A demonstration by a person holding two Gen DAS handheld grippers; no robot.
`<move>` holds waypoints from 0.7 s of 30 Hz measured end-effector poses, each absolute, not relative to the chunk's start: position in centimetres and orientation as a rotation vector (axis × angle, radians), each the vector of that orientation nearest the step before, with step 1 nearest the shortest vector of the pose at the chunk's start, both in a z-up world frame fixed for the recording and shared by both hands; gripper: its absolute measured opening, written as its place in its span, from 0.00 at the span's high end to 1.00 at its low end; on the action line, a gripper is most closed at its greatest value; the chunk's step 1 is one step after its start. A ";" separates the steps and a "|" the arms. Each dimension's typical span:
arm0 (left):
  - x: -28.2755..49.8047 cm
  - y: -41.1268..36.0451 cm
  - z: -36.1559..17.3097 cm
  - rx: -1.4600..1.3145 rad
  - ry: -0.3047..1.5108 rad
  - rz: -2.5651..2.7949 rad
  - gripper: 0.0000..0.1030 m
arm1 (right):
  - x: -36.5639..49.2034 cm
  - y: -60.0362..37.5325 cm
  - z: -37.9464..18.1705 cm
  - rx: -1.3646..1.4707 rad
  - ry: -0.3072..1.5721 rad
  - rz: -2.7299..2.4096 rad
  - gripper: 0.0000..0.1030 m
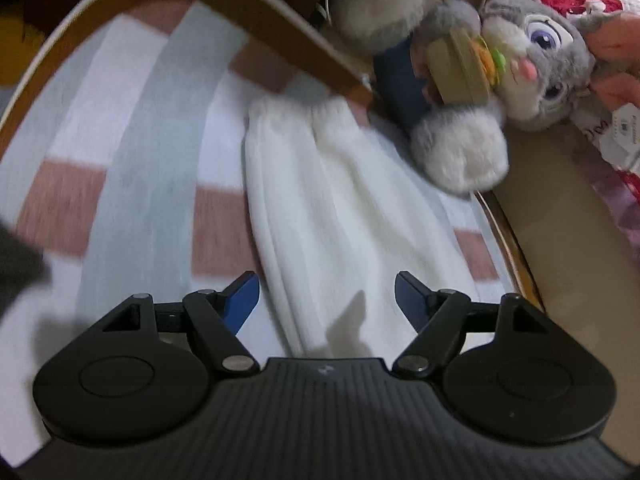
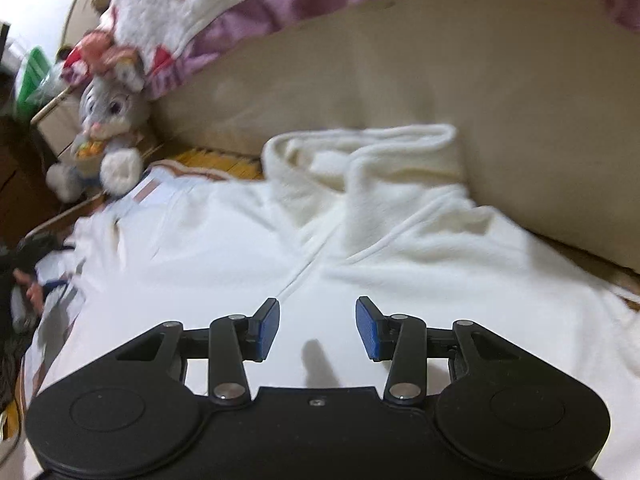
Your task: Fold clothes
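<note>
Left gripper: jaws wide, nothing between them, above a white sleeve on the striped bedsheet. Right gripper: jaws apart, empty, over the white fleece jacket. Hem cut off. Plush rabbit beyond, blurred.

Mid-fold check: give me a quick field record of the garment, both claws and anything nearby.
garment: white fleece hooded garment, spread flat on the striped bed sheet
hood: bunched near the beige padded backrest
left claw: open, empty, above a white sleeve
right claw: open, empty, above the garment's front
nearby: grey plush rabbit at the bed's edge
</note>
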State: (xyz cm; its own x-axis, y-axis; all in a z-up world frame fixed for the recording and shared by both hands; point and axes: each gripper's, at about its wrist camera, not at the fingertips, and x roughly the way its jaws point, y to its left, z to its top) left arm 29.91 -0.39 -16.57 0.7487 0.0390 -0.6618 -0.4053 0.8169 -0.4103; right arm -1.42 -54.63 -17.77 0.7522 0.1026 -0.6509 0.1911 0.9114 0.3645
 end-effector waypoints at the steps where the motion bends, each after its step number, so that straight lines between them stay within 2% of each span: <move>1: 30.3 -0.1 -16.5 -0.526 0.691 0.273 0.28 | -1.1 -54.5 -17.9 0.456 0.731 -0.032 0.54; 4: 31.4 0.6 -16.4 -0.468 0.701 0.292 0.29 | -0.8 -54.3 -18.1 0.548 0.736 0.035 0.54; 6: 31.8 1.0 -16.3 -0.465 0.696 0.280 0.36 | -0.5 -53.6 -18.1 0.544 0.745 0.059 0.54; 7: 32.1 1.2 -16.2 -0.462 0.704 0.274 0.61 | -0.3 -53.1 -18.1 0.514 0.752 0.060 0.54; 8: 32.3 1.4 -16.1 -0.456 0.737 0.266 0.95 | -0.1 -52.5 -18.2 0.482 0.762 0.060 0.54; 10: 32.4 1.7 -15.7 -0.445 0.750 0.260 0.94 | 0.1 -51.4 -18.4 0.423 0.788 0.065 0.54; 15: 30.6 0.0 -12.6 -0.322 0.640 0.220 0.94 | 0.9 -49.2 -19.5 0.324 0.891 0.150 0.54; 18: 28.3 -2.2 -10.7 -0.151 0.551 0.199 0.94 | 0.9 -48.5 -19.4 0.295 0.902 0.167 0.53; 21: 26.3 -4.3 -11.2 0.050 0.519 0.198 0.94 | 1.0 -48.8 -19.3 0.317 0.906 0.168 0.53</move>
State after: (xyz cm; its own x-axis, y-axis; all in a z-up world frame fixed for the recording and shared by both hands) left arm 26.28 -4.31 -11.17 0.8497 0.2010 -0.4876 -0.1756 0.9796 0.0977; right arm 1.02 -48.80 -19.32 0.6076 0.2755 -0.7449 -0.0101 0.9405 0.3395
